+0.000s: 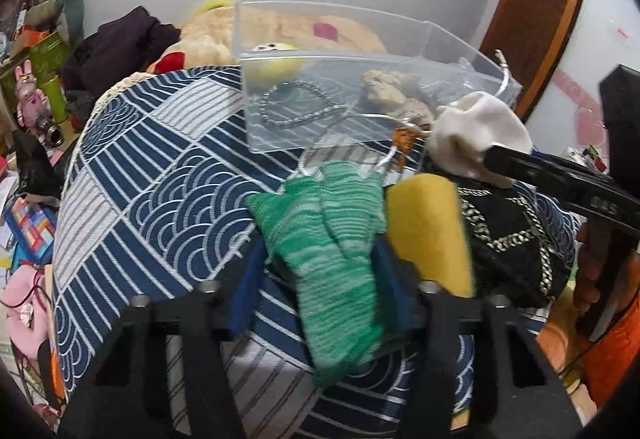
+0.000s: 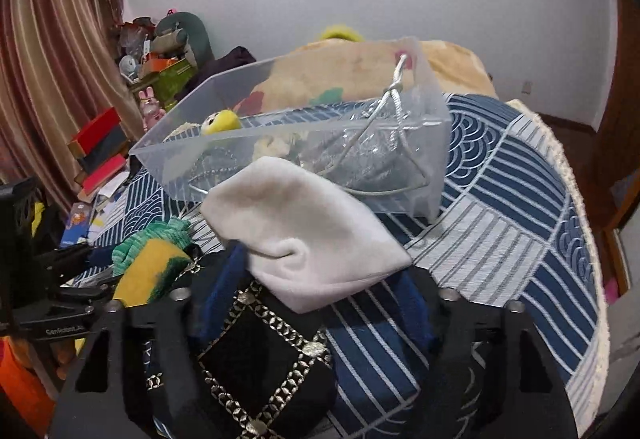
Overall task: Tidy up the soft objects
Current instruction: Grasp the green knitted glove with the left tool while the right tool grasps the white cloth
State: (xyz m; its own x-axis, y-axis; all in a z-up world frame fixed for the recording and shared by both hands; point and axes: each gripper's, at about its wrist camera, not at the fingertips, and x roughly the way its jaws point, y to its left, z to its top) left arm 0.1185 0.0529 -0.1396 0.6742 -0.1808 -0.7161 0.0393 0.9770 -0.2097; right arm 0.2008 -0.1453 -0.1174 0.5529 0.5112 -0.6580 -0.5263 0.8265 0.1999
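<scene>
A clear plastic bin (image 1: 448, 63) stands on the blue patterned table cover; it also shows in the right wrist view (image 2: 434, 143). Inside it lie a yellow plush ball (image 1: 280, 67), a bead chain (image 1: 296, 107) and a beige plush toy (image 1: 392, 91). My left gripper (image 1: 320, 259) is shut on a green striped knit cloth (image 1: 340, 239). My right gripper (image 2: 320, 263) is shut on a white soft cloth (image 2: 312, 227) and holds it up in front of the bin; this cloth also shows in the left wrist view (image 1: 480, 131). A yellow sponge (image 1: 428, 227) and a black pouch with silver trim (image 1: 516, 243) lie beside them.
The round table with its blue wave-pattern cover (image 1: 160, 175) drops off at the left and far right. A big beige plush (image 1: 212, 39) and dark clothes (image 1: 124, 47) lie behind the bin. Cluttered shelves (image 1: 36, 79) and a curtain (image 2: 52, 79) stand to the left.
</scene>
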